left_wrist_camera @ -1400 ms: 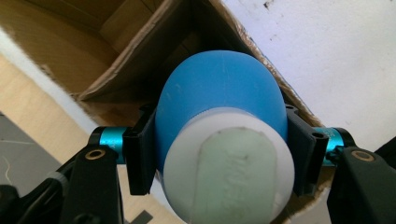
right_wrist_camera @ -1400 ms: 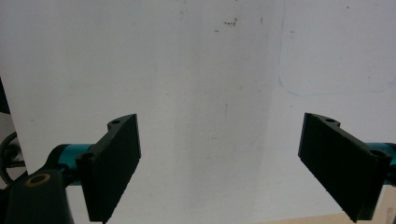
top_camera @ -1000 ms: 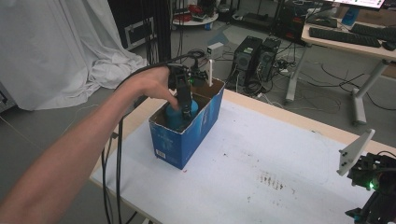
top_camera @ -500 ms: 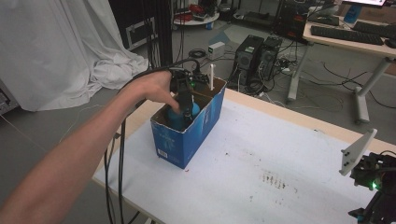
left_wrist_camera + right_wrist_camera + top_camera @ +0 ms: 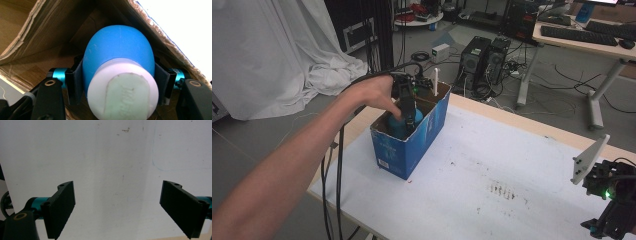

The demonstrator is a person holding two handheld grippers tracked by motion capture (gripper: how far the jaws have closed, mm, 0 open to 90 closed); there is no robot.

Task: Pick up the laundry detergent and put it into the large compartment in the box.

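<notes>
Inside blue box (image 5: pixel 412 145): left tool (image 5: pixel 117 82) clamps blue bottle (image 5: pixel 118 50) | right tool (image 5: pixel 117 210) wide over table (image 5: pixel 105 157)

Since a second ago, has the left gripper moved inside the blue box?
No. In the high view the left gripper sits at the same spot against the blue box's rim, its jaws shut on the blue bottle.

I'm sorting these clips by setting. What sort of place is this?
Most likely a lab or workshop: computer towers and loose cables on the floor, a desk with a keyboard, and a white backdrop sheet.
</notes>
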